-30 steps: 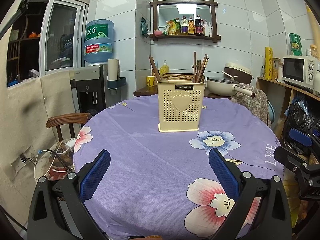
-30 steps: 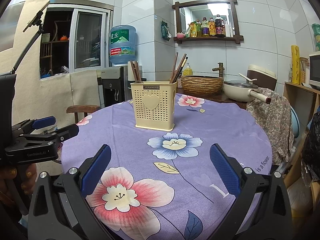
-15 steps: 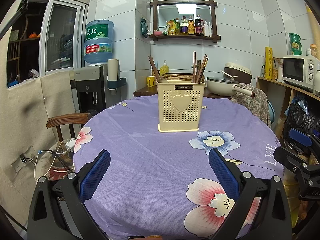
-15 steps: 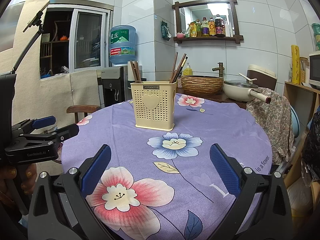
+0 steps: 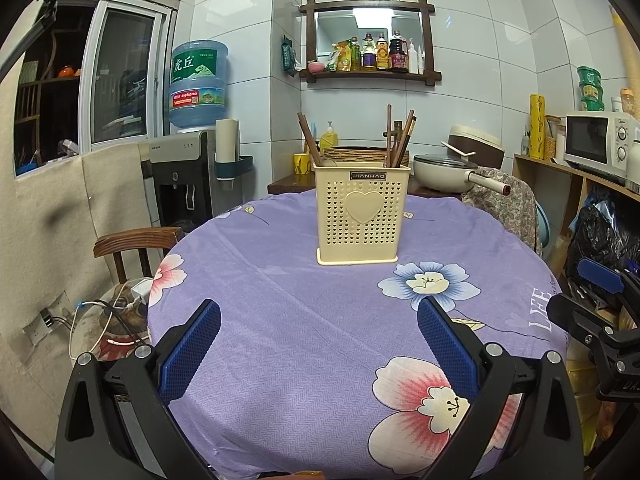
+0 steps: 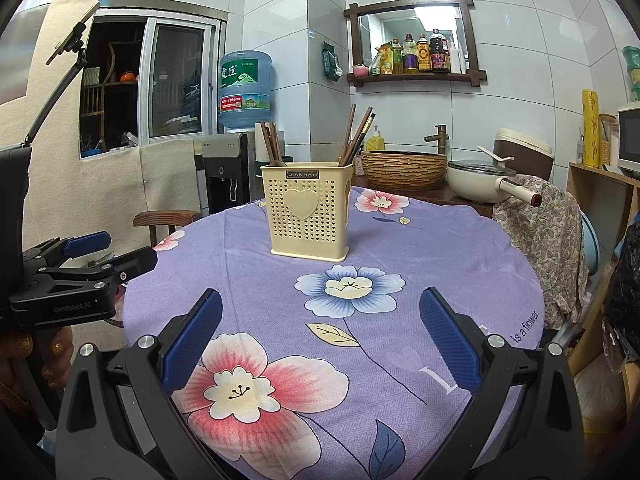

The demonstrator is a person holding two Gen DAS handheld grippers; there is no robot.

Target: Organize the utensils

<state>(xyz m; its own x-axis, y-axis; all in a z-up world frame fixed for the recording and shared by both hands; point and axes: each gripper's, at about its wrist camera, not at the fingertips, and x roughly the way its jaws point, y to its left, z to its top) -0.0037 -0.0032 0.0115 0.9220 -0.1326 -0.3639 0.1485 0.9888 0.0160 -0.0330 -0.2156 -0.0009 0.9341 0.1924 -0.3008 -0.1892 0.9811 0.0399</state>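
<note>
Your left gripper (image 5: 319, 335) hangs over the near edge of the round table (image 5: 280, 320), its blue-padded fingers (image 5: 191, 347) spread wide with nothing between them. From the right wrist view you can also see it off to the left side, held in your hand (image 6: 38, 356) beside the table's rim.

Toward the middle of the purple flowered tablecloth (image 6: 400, 248) stands the cream utensil holder (image 5: 362, 216), upright, with a heart on its front and a pierced wall. Dark wooden chopsticks (image 5: 402, 136) lean out of its right part, and a few more sticks (image 5: 308, 136) rise from its left part; which inner compartment each sits in you cannot tell. The holder is well ahead of both grippers and touches neither.

Your right gripper (image 6: 321, 328) is likewise released, fingers (image 6: 448, 338) parted wide above the cloth's large pink flower (image 6: 256, 384), gripping nothing. Behind the table to the right sit a woven basket (image 6: 404, 168) and a cream pan (image 6: 480, 184).
</note>
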